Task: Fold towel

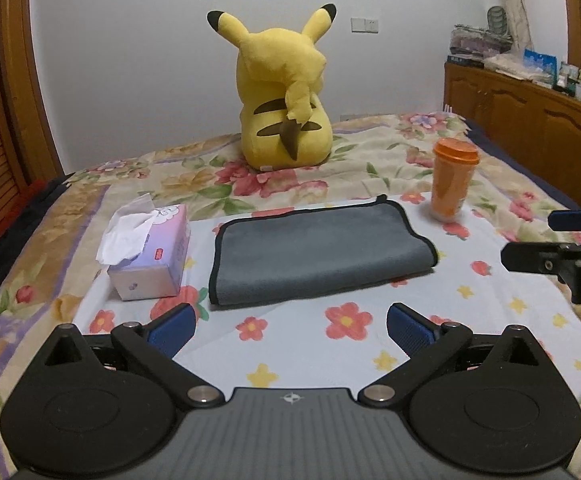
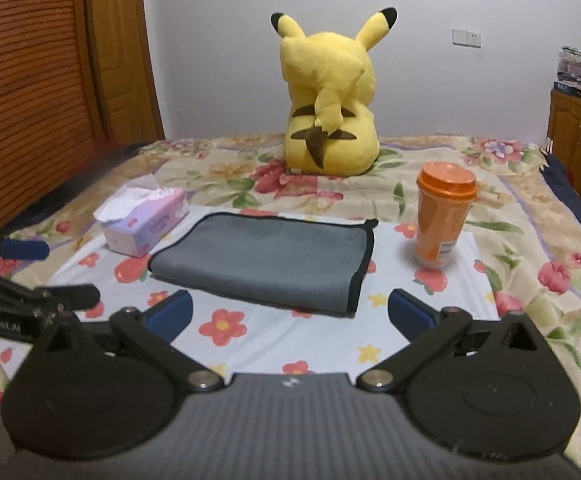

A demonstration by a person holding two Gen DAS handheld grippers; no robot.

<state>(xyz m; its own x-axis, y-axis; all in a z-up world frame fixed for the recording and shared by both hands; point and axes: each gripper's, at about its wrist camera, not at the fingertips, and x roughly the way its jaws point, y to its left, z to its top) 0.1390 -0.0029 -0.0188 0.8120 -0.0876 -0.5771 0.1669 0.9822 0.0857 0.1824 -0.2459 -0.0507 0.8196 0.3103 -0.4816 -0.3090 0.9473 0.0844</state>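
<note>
A grey towel [image 1: 314,252] with black trim lies folded flat on a white flowered cloth [image 1: 346,344] on the bed; it also shows in the right wrist view [image 2: 266,260]. My left gripper [image 1: 290,326] is open and empty, hovering just short of the towel's near edge. My right gripper [image 2: 288,312] is open and empty, also short of the near edge. Each gripper shows in the other's view, the right one at the right edge [image 1: 530,236] and the left one at the left edge [image 2: 66,276].
A tissue box [image 1: 150,252] stands left of the towel. An orange lidded cup [image 1: 452,178] stands at its right. A yellow plush toy [image 1: 286,92] sits behind. Wooden cabinets [image 1: 530,128] line the right wall.
</note>
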